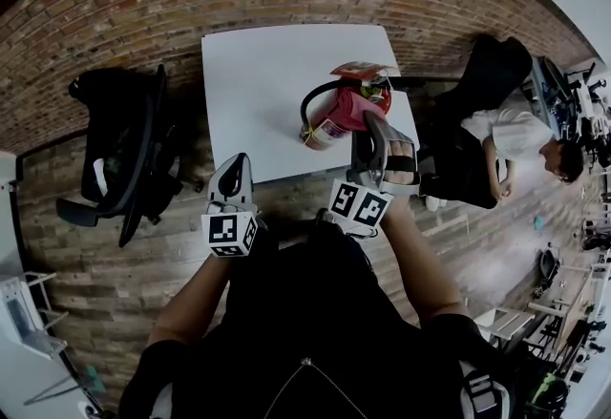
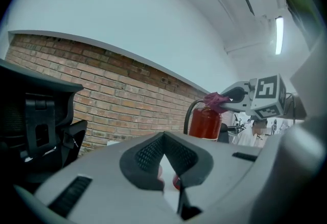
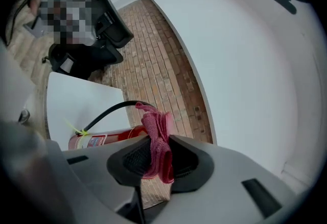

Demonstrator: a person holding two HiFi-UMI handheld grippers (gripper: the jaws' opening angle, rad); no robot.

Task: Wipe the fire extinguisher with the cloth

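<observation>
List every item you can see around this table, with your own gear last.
Red metal fire extinguisher: one, red with a black hose, on the table's near right part.
Pink fabric cloth: one, pink, pinched in the right claw by the extinguisher's top.
White rectangular table: one, white, centre of the head view.
Black office chair: one, black, left of the table.
Seated person in a white shirt: one, right of the table.
Brickwork: red-brown, around the table.
Left claw: one, grey, jaws together, empty, at the table's near edge.
Right claw: one, grey, closed on the cloth.
</observation>
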